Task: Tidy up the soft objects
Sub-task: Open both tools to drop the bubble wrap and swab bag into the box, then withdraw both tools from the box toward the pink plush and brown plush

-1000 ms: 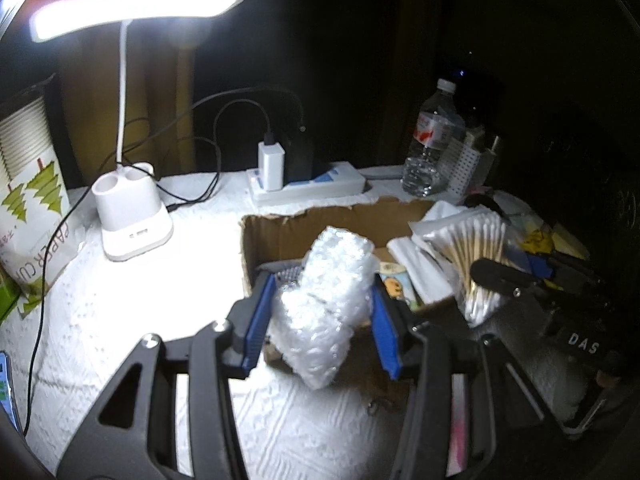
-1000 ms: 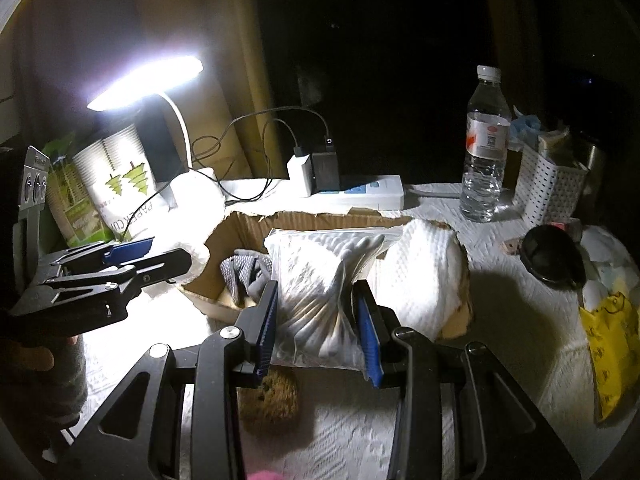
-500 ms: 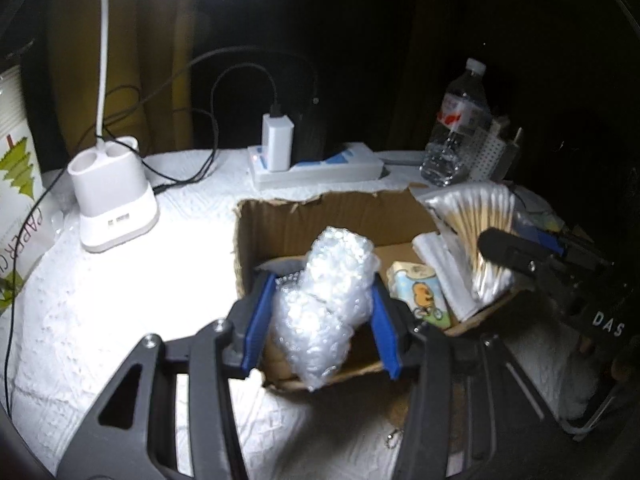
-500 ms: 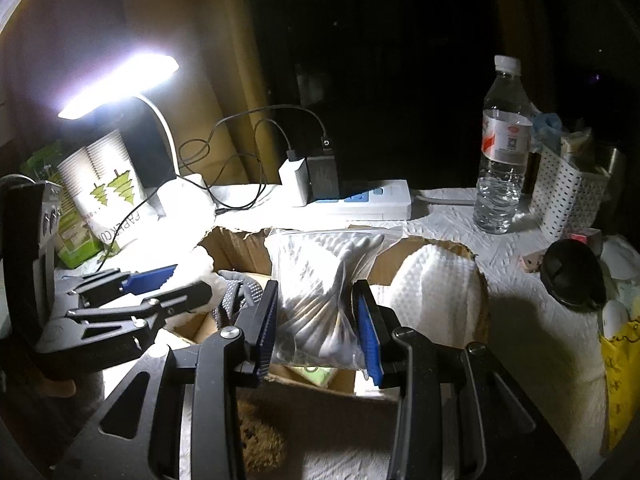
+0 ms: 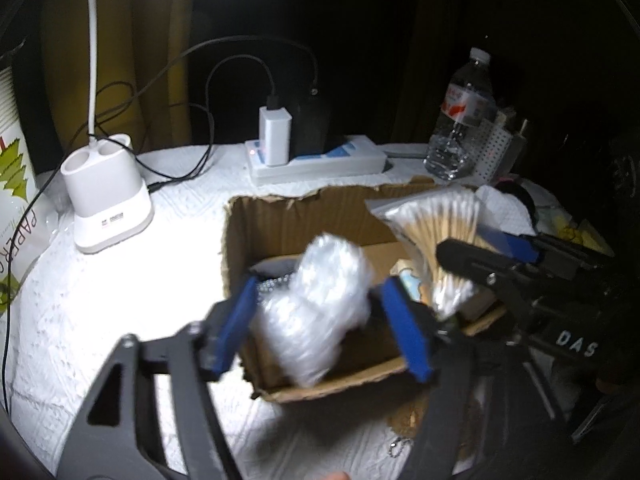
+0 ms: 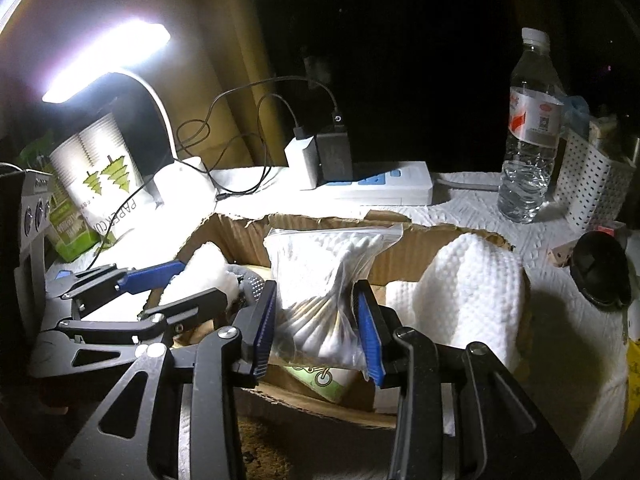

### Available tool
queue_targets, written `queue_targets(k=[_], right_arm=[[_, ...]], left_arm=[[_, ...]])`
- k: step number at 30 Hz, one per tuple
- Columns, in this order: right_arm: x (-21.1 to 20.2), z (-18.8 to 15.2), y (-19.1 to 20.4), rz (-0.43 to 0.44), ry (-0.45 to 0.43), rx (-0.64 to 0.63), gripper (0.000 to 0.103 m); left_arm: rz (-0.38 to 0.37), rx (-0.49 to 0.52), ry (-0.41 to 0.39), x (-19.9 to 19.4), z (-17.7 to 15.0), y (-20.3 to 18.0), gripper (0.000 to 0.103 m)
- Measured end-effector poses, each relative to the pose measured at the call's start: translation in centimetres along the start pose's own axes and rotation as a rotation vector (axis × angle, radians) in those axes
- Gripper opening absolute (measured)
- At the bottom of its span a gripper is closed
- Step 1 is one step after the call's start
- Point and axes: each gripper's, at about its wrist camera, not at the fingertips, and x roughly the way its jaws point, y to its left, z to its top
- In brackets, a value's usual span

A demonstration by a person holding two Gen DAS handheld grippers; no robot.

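My left gripper (image 5: 320,330) hangs over the open cardboard box (image 5: 280,216), its jaws opening. A blurred wad of bubble wrap (image 5: 316,312) sits loose between the blue pads, clear of both. My right gripper (image 6: 316,332) is shut on a clear zip bag of cotton swabs (image 6: 320,276), held above the box (image 6: 248,228). In the left wrist view the right gripper (image 5: 460,242) and its swab bag (image 5: 436,224) appear at the right. The left gripper (image 6: 200,280) shows at the left of the right wrist view.
In the box lie a white paper towel wad (image 6: 472,280), a tissue pack (image 6: 324,380) and a grey cloth item (image 6: 252,284). Behind it stand a lamp base (image 5: 108,200), power strip (image 5: 316,160), water bottle (image 6: 528,140) and white basket (image 6: 592,184). A black lid (image 6: 600,276) lies at right.
Both grippers have moved forward and lower over the box. The left jaws have spread wide, freeing the bubble wrap. The right gripper still clamps the swab bag.
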Motion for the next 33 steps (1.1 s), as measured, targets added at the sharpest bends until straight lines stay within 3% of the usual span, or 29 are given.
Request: queue_targets(k=[6, 33], right_arm=[[-0.8, 0.4, 0.4, -0.015, -0.009, 0.001, 0.048], [-8.3, -1.4, 5.0, -0.054, -0.072, -0.034, 0.049]], left_arm=[[0.009, -0.002, -0.019, -0.9, 0.0, -0.1, 0.076], [0.055, -0.041, -0.122, -10.3, -3.2, 1.0, 0.077]])
